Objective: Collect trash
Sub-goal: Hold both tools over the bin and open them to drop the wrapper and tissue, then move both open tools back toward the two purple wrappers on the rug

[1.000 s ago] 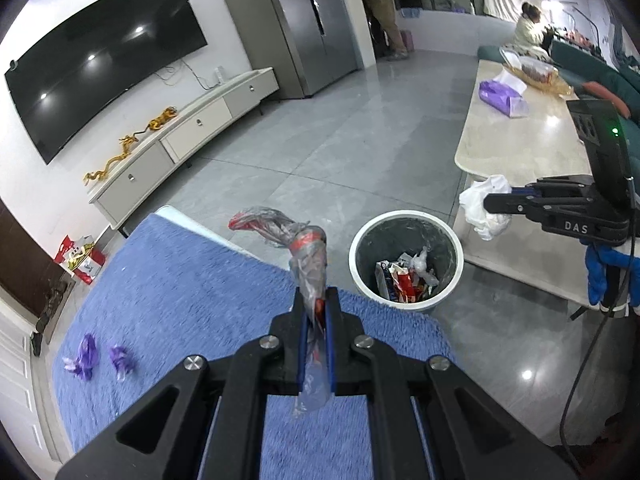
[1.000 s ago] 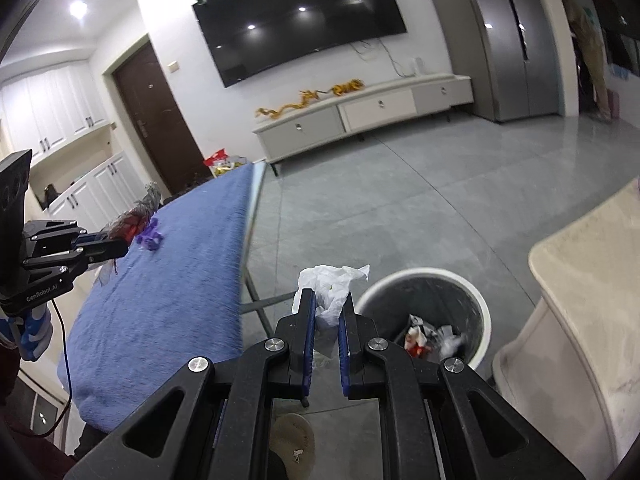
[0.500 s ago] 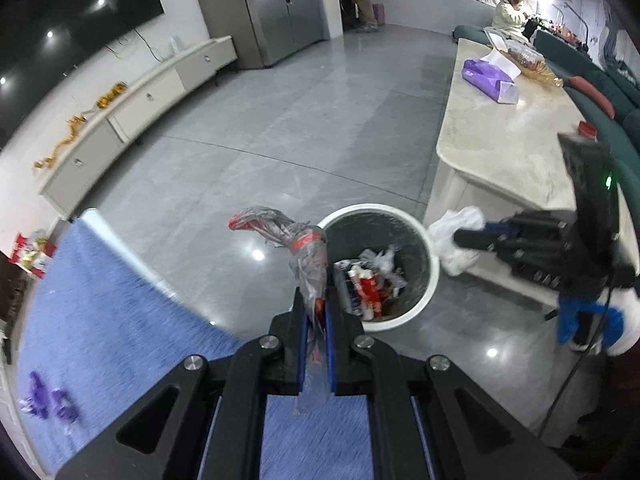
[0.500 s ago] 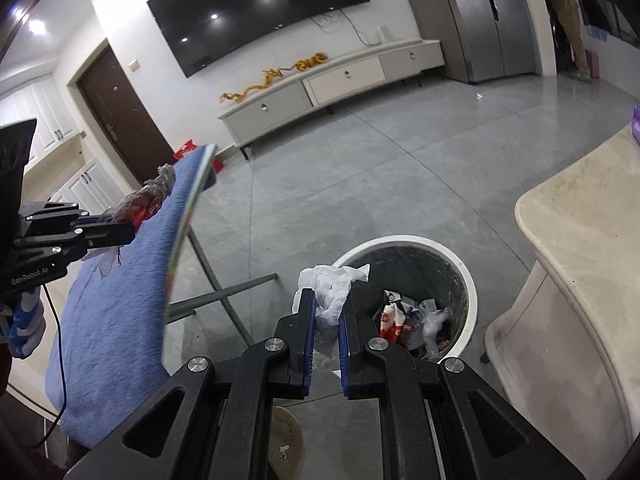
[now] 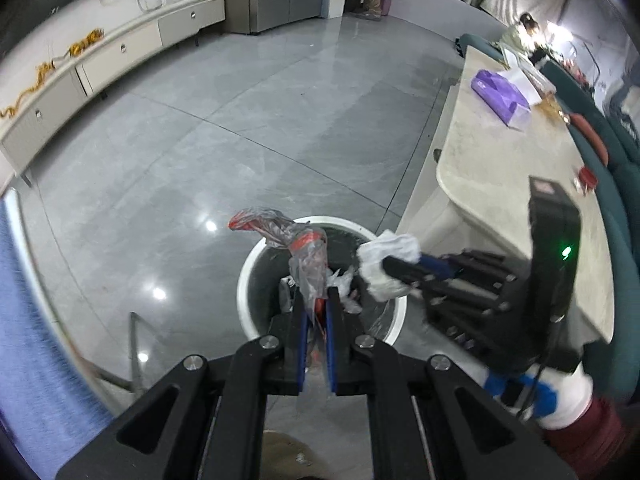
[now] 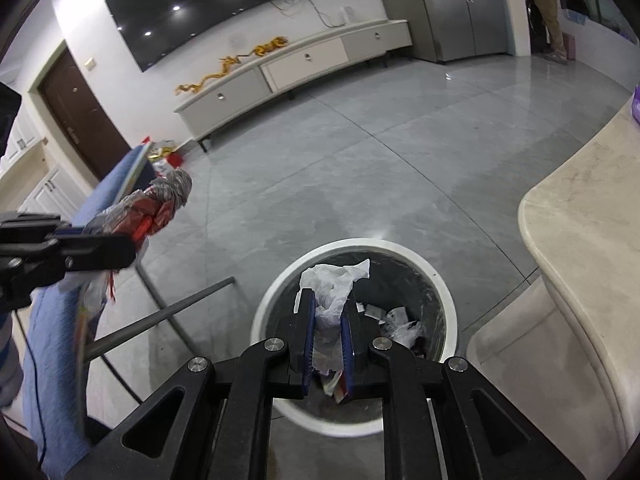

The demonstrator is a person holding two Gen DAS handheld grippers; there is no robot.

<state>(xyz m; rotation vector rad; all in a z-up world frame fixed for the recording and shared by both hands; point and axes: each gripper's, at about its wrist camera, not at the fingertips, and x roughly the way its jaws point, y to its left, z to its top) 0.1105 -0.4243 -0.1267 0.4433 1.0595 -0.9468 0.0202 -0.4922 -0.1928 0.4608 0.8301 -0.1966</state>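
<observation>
Now both hands have swung from the blue bench to the bin (image 6: pixel 448 304): the left gripper (image 5: pixel 316 300) fingers clench a plastic wrapper (image 5: pixel 308 256) over its rim, the right gripper (image 6: pixel 328 308) clamps crumpled tissue (image 6: pixel 332 288) above its mouth, its fingers just easing apart, ready to drop.

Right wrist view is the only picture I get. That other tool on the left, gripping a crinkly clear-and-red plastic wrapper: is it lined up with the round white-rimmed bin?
Observer: From its own camera, the left tool is shut on the clear-and-red plastic wrapper, which shows against the opening of the round white-rimmed bin.
Operator: And my white tissue?
Observer: From there, the white crumpled tissue sticks out of the right tool at the bin's right rim. Those jaws have just been opening slightly, with the tissue between them.
Operator: Anything beyond the beige table?
Observer: A seated person, past the far end of the beige stone-topped table.
</observation>
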